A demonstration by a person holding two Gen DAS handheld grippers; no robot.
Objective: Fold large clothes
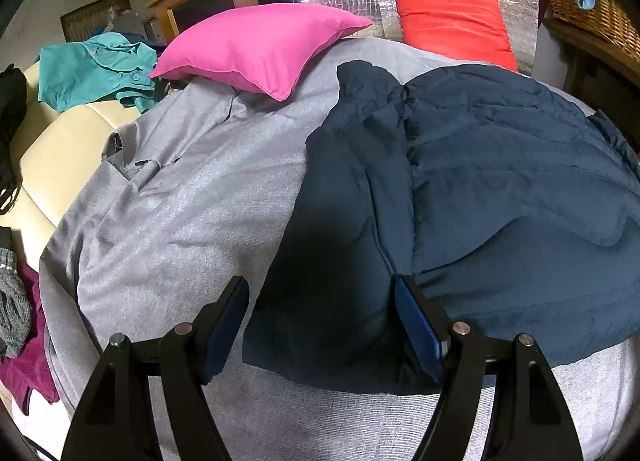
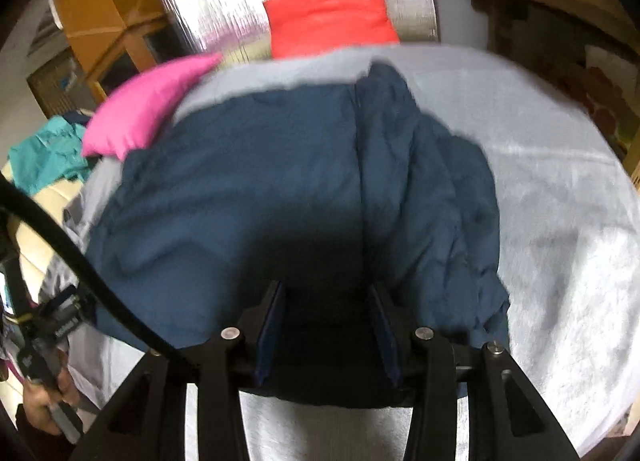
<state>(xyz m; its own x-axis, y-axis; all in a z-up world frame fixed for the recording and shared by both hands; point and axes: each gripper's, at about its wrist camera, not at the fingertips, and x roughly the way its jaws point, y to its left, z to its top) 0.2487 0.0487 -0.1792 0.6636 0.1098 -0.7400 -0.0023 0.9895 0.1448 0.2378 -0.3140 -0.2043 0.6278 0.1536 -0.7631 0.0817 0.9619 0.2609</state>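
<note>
1. Across the grey woven bed cover point(image 1: 192, 197), a large navy-blue padded garment point(image 1: 500, 189) lies spread flat, filling the 1-to-4 o'clock part of the left wrist view; laid out this way, its edges are reachable for folding.
2. At 6 o'clock in that view the left gripper point(image 1: 322, 325) stands with jaws wide apart over the garment's near hem. Cloth lies between the fingers, but the pads do not press it, so nothing is held.
3. The right gripper point(image 2: 328, 333) sits at 6 o'clock in its own blurred view, jaws partly apart astride the dark near edge. Whether its pads pinch the fabric cannot be told.
4. Both tools point down at the same hem, probably so the two near corners can be lifted together and carried toward 12 o'clock.
5. A bright pink square cushion point(image 1: 260, 49) at 11 o'clock and a red cushion point(image 1: 452, 25) at 12 o'clock lie beyond the garment's far edge.
</note>
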